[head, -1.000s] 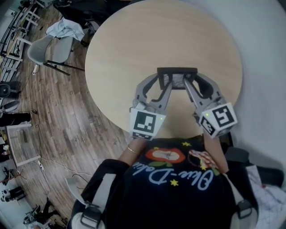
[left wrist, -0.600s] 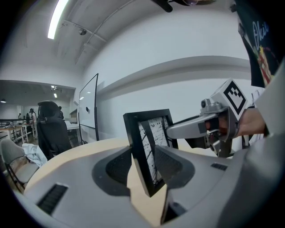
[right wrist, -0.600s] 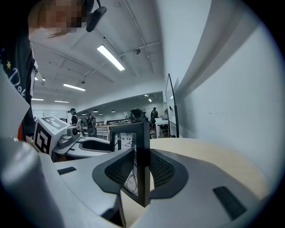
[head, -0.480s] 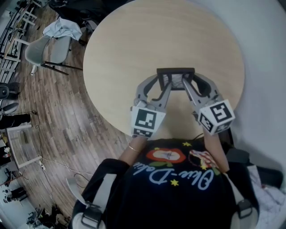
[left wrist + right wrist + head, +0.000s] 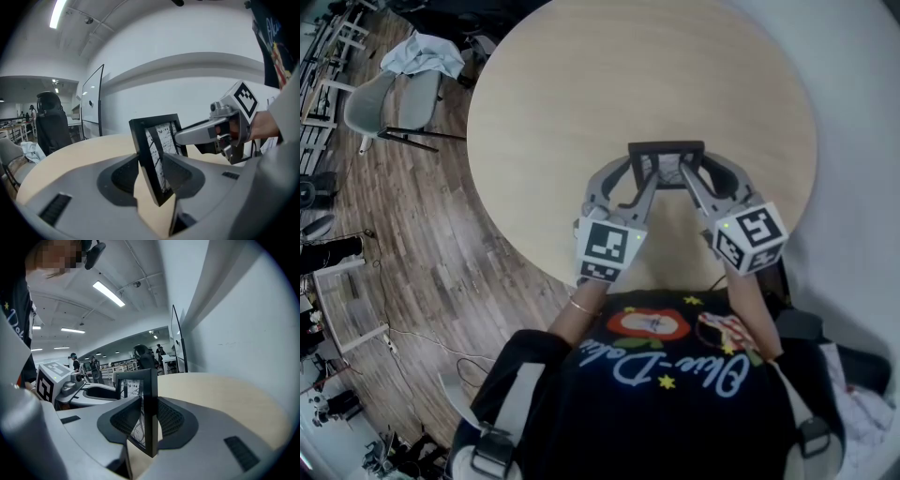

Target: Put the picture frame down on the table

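Note:
A black picture frame (image 5: 667,149) with a black-and-white print stands upright over the near part of the round wooden table (image 5: 581,84). My left gripper (image 5: 643,180) is shut on its left edge and my right gripper (image 5: 688,180) on its right edge. In the left gripper view the picture frame (image 5: 157,154) sits tilted between that gripper's (image 5: 151,176) pads, with the right gripper (image 5: 206,133) reaching in behind. The right gripper view shows the picture frame (image 5: 150,399) edge-on between its own gripper's (image 5: 149,420) pads. Whether the frame's bottom touches the table I cannot tell.
The table's far half is bare wood. On the wooden floor to the left stands a grey chair (image 5: 398,103) with a cloth (image 5: 417,52) beside it. A white wall (image 5: 234,324) runs along the right. Desks and people show far back in the room.
Both grippers have sunk a little toward the table with the frame between them. The grip looks the same.

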The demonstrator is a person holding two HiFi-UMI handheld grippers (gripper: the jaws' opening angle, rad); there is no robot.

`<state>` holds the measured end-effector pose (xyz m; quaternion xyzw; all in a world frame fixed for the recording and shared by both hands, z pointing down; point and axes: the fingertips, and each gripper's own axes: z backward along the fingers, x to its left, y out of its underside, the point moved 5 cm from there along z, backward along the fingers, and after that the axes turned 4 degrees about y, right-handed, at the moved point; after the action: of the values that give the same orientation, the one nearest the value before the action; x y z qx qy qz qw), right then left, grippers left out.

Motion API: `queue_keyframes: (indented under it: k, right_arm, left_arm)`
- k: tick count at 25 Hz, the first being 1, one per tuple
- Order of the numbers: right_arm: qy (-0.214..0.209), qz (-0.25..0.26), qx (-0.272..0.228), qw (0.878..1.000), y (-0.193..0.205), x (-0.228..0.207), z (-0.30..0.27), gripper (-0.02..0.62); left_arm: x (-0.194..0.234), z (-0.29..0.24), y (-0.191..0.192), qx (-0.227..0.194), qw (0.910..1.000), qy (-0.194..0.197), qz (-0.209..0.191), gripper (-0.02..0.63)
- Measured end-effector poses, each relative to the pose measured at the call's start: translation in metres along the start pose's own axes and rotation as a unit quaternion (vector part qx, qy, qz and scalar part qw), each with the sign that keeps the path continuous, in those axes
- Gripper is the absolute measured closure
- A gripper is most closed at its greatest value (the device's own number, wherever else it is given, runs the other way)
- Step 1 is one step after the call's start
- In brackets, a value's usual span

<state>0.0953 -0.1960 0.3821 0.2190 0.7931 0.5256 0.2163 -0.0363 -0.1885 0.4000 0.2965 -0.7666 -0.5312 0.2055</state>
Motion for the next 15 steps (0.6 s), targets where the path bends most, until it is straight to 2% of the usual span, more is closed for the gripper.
queue_keyframes:
  k: [15]
  right_arm:
    - [-0.001,-0.040,0.049,0.998,0.032,-0.013,-0.029,0.508]
  left_arm:
    - [0.014,-0.022,0.034,0.041,0.9989,0.010,0.019,0.457]
